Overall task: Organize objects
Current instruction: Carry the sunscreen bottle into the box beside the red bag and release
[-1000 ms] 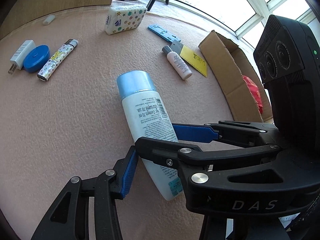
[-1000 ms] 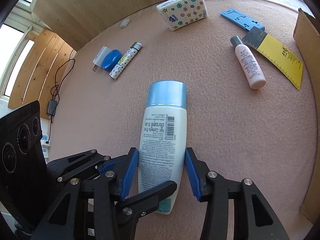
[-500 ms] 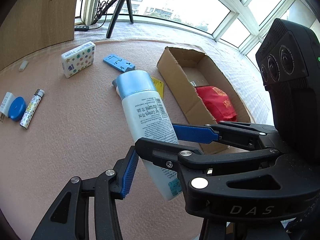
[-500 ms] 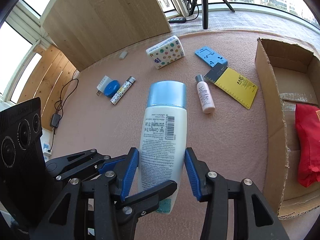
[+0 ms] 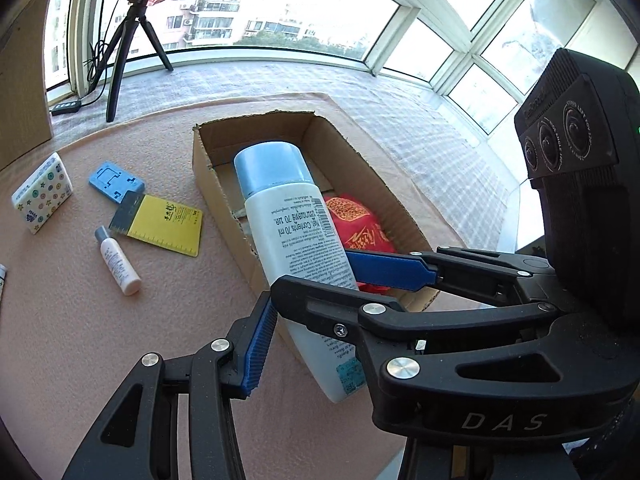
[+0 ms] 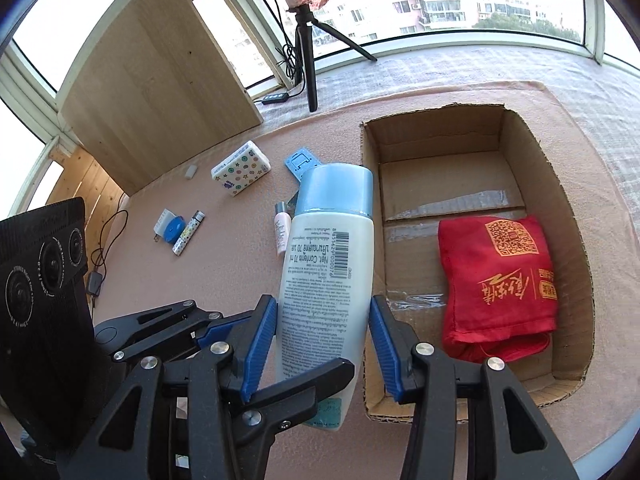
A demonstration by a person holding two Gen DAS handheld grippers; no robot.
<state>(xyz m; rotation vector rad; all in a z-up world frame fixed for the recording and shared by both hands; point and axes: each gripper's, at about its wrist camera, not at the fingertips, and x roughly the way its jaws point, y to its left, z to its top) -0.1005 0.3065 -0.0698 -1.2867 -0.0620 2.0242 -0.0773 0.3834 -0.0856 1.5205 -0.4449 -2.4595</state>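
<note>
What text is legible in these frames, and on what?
"Net. Contents 70 ml": back label of the white bottle, upside down.
"8853629000076", roughly: under the bottle's barcode, digits small.
"DAS": right gripper body, seen from the left wrist.
Red pouch: gold characters and QR code, not readable.
Yellow card, tissue pack, camera lens rings: too small.

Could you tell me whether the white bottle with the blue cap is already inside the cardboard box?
Not yet. The bottle is held in the air by both grippers, near the cardboard box's left wall.
</note>
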